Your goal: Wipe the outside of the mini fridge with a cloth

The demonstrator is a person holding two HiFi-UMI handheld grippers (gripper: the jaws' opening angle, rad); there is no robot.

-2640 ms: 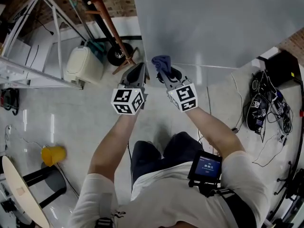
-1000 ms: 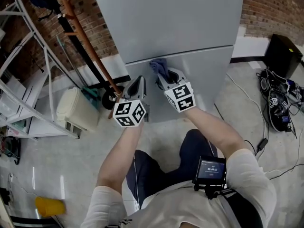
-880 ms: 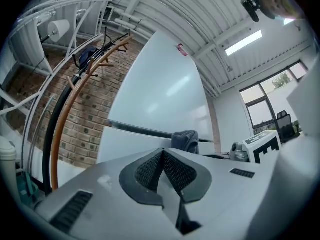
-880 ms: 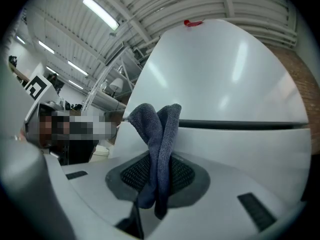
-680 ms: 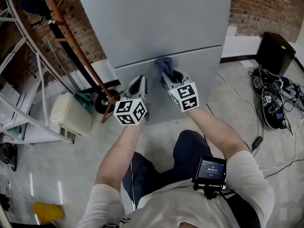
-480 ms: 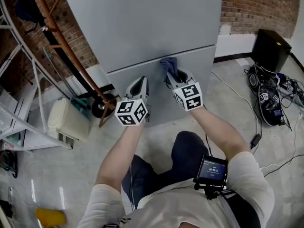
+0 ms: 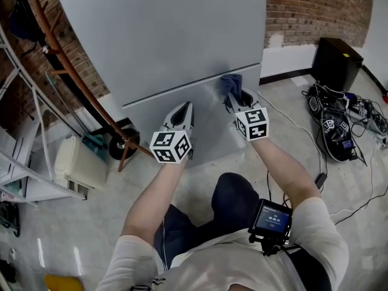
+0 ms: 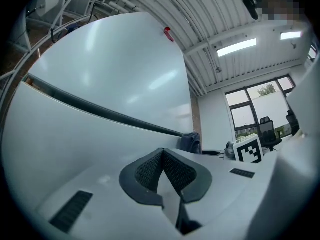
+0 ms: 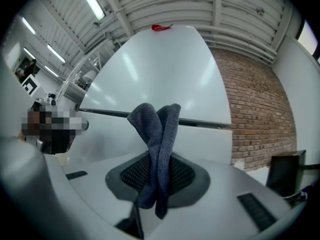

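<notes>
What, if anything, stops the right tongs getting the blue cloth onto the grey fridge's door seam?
Likely nothing, so yes: the blue cloth clamped in the right tongs sits at the door seam of the grey fridge, with nothing between.

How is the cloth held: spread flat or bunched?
Bunched: the cloth stands folded into a wad, pinched between the right gripper's jaws.

The fridge (image 7: 163, 35) is finished in pale grey, the cloth (image 7: 230, 82) dyed dark blue. The left tool (image 7: 185, 107) and right tool (image 7: 239, 97) are cased in white, with black-and-white squares. The wall (image 7: 309, 5) is patterned in red-brown brick.
</notes>
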